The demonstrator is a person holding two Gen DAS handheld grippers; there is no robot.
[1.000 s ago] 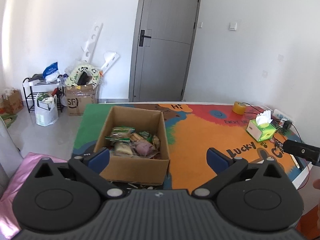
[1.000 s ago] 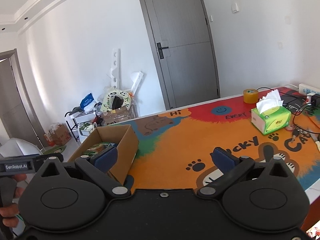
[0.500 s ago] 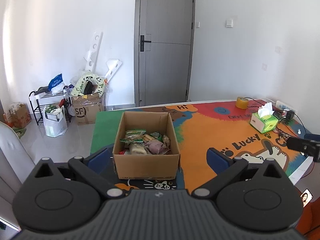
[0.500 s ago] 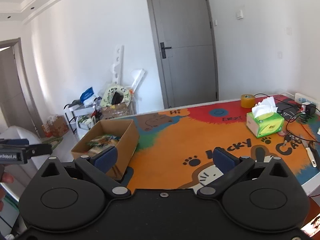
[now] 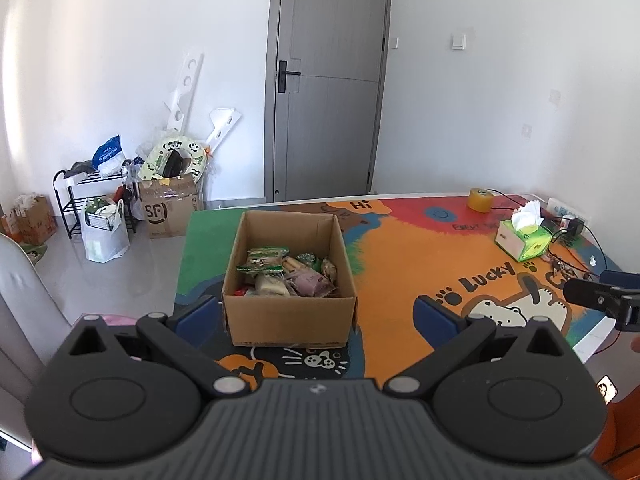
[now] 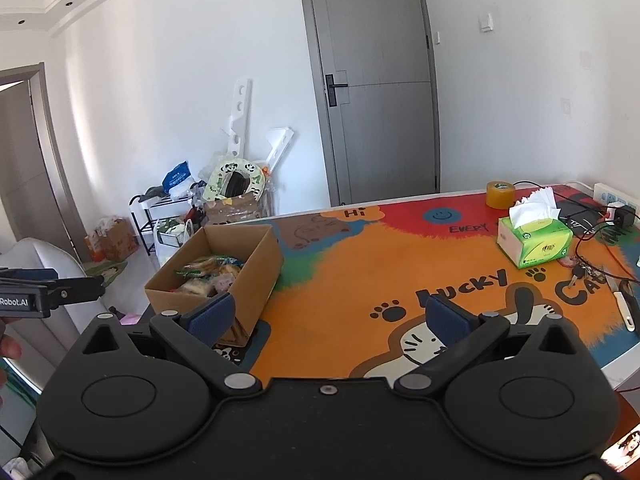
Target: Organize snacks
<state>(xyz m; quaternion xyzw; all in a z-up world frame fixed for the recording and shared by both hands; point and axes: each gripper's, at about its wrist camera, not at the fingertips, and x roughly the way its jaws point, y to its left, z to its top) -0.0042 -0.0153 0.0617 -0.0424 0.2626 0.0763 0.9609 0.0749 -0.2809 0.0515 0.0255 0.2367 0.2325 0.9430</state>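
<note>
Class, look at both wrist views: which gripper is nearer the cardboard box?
Left. The left gripper faces the box head-on, fingers flanking it in view; the right gripper sits off to the box's right side.

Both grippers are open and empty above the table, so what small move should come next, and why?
Probably lower the left gripper toward the cardboard box: the snack packets lie piled inside, it faces them directly, and the right gripper points at bare mat.

We see white walls (image 5: 120,60) in bright daylight, a shut grey door (image 5: 328,80), a pale tiled floor (image 5: 132,276), a black rack (image 5: 76,200) with bags and cartons beside it, and a surface (image 6: 360,264) under a colourful cartoon mat.
</note>
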